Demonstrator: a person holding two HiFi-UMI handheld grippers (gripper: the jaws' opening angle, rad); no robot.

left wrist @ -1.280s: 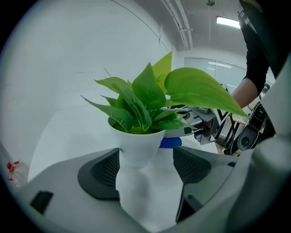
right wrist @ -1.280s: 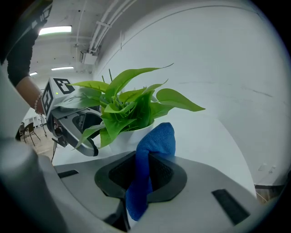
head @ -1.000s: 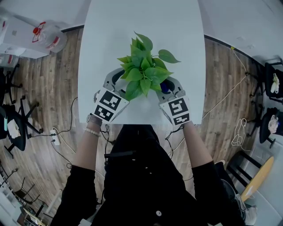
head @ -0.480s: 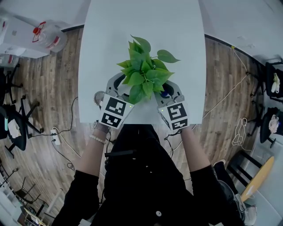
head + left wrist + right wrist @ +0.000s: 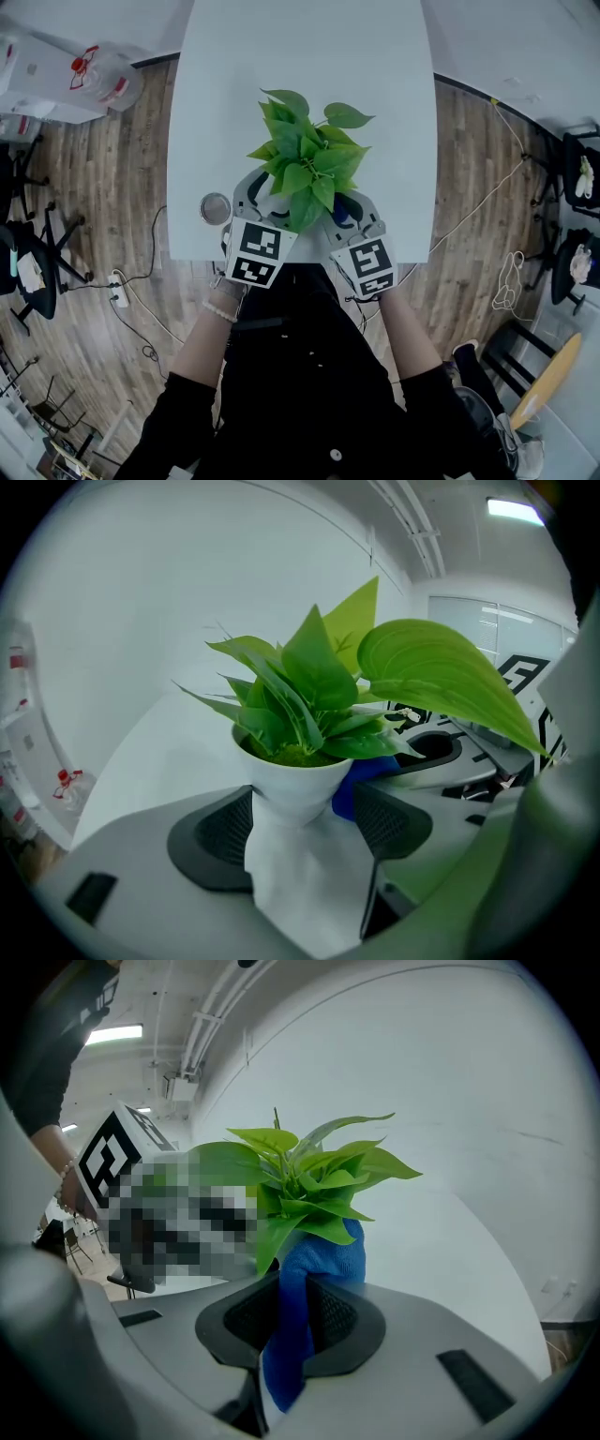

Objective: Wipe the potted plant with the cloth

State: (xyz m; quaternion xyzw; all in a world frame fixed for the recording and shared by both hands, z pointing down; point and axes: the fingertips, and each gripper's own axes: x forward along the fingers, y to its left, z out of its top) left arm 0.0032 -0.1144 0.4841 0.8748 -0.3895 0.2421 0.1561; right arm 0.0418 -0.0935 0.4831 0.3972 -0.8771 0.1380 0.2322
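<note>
A leafy green plant (image 5: 305,155) in a white pot (image 5: 298,785) stands near the front edge of the white table (image 5: 281,56). My left gripper (image 5: 261,192) reaches under the leaves from the left. Its jaws have just been closing and now press on the pot's narrow lower part from both sides (image 5: 300,827). My right gripper (image 5: 349,211) comes in from the right, shut on a blue cloth (image 5: 323,1260). The cloth's free end lies against the pot and the lower leaves, and it shows behind the pot (image 5: 352,785). Leaves hide both grippers' tips in the head view.
A small round grey object (image 5: 215,207) lies on the table just left of the left gripper. Beside the table stand a water jug (image 5: 94,75), office chairs (image 5: 37,262) and a power strip (image 5: 116,289) on the left, and cables and a wooden stool (image 5: 548,375) on the right.
Both grippers and the plant have come nearer the table's front edge. The left gripper has also shifted right, uncovering the round grey object. The leaves now sit a little further left.
</note>
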